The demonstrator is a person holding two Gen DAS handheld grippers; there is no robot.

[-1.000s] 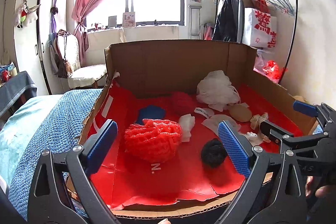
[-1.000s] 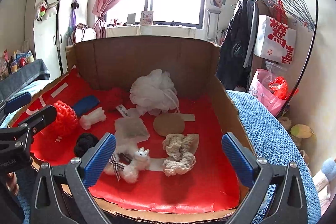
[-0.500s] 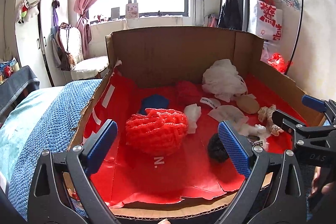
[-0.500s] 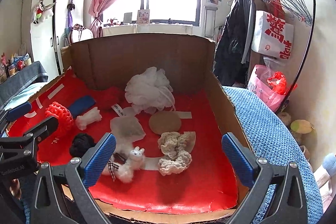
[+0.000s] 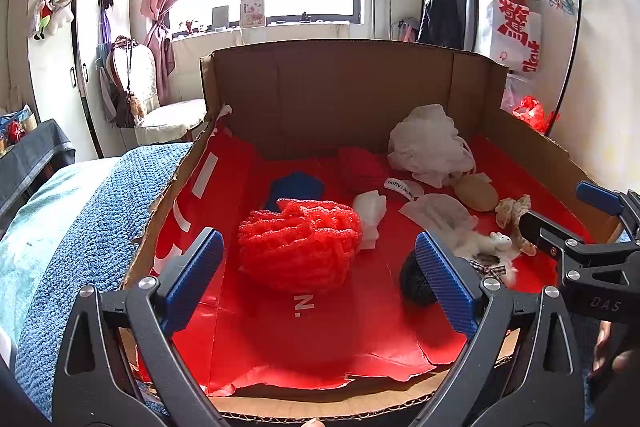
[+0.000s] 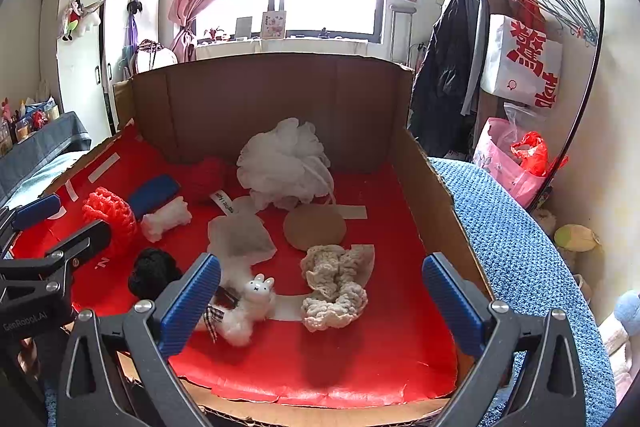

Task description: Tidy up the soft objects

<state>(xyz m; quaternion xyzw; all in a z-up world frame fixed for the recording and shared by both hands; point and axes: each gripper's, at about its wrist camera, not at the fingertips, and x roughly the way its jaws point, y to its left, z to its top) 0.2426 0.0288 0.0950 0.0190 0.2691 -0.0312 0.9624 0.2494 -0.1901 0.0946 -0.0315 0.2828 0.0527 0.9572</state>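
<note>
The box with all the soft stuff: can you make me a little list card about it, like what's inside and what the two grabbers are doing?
container: cardboard box with a red lining
left side: red knitted ball, blue pad, small white fluffy piece
back: white mesh puff
middle: round tan pad, black yarn ball
front: white bunny toy, cream knitted piece
left gripper: open, holding nothing
right gripper: open, holding nothing
sorted yet: no, the things lie scattered

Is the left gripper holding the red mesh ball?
No. The left gripper is open, its fingers apart, and the red mesh ball lies free.
</note>
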